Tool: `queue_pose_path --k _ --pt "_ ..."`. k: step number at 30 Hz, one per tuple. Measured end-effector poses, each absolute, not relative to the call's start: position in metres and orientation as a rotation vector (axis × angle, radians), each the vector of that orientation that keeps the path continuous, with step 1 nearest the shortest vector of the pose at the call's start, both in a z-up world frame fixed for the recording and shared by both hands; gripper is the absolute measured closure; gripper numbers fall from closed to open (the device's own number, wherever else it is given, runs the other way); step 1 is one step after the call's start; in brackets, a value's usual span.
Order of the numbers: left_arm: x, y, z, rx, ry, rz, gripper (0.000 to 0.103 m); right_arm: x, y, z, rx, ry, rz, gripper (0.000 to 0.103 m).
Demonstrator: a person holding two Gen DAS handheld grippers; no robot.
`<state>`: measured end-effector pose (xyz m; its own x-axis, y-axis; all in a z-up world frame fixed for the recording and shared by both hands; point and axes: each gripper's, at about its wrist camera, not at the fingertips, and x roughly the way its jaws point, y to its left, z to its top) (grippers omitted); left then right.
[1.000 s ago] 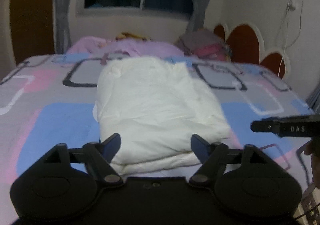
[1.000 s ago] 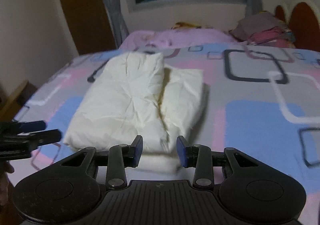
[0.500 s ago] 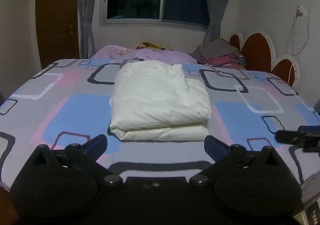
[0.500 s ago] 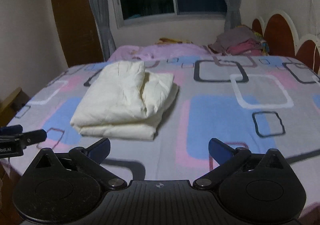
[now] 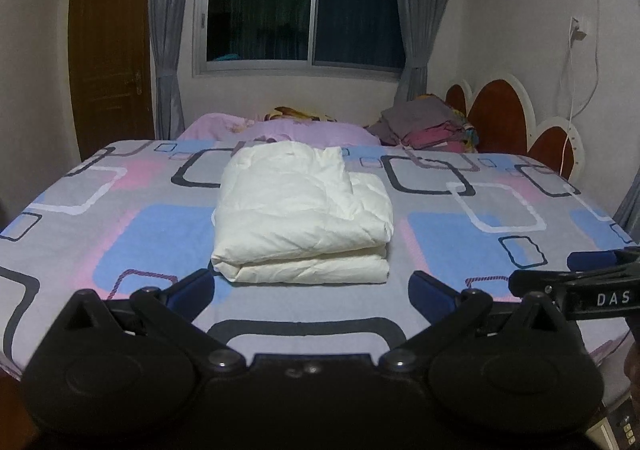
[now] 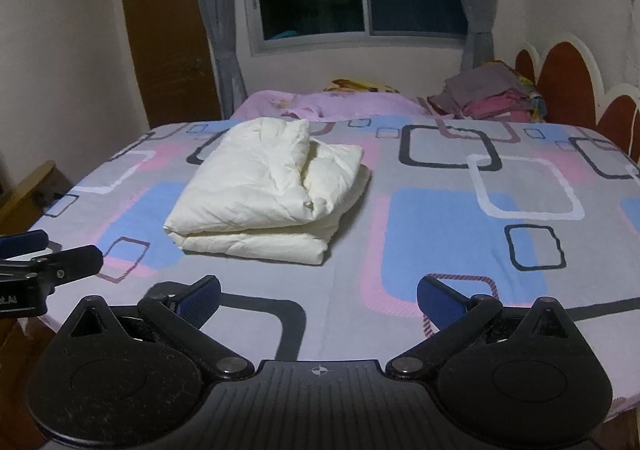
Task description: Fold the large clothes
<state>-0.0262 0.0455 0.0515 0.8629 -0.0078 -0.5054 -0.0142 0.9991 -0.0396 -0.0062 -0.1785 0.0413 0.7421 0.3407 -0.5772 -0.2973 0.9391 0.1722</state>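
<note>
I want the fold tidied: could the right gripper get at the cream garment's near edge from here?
Probably yes: the right gripper is open, and only bare bedspread lies before the cream garment.

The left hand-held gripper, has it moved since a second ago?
Yes. The left hand-held gripper has backed away from the folded white garment, toward the bed's near edge.

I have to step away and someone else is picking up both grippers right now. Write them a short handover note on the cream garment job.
Left tongs: open, empty, jaws have just been opening.
Right tongs: open, empty, jaws have just been opening.
Puffy cream-white padded garment: folded into a stacked rectangle on the bed's grey sheet with pink and blue squares, beyond both tongs and touching neither.
Done: fold looks complete, bundle released.
Left: maybe tidy the loose top flap; otherwise nothing obvious.
</note>
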Motion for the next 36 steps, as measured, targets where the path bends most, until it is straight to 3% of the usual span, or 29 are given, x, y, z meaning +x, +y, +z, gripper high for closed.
queue_pose_path --k 36 --pt "-0.028 0.049 0.056 -0.027 0.497 -0.026 0.000 -0.010 -0.191 0.058 0.052 0.624 0.359 0.000"
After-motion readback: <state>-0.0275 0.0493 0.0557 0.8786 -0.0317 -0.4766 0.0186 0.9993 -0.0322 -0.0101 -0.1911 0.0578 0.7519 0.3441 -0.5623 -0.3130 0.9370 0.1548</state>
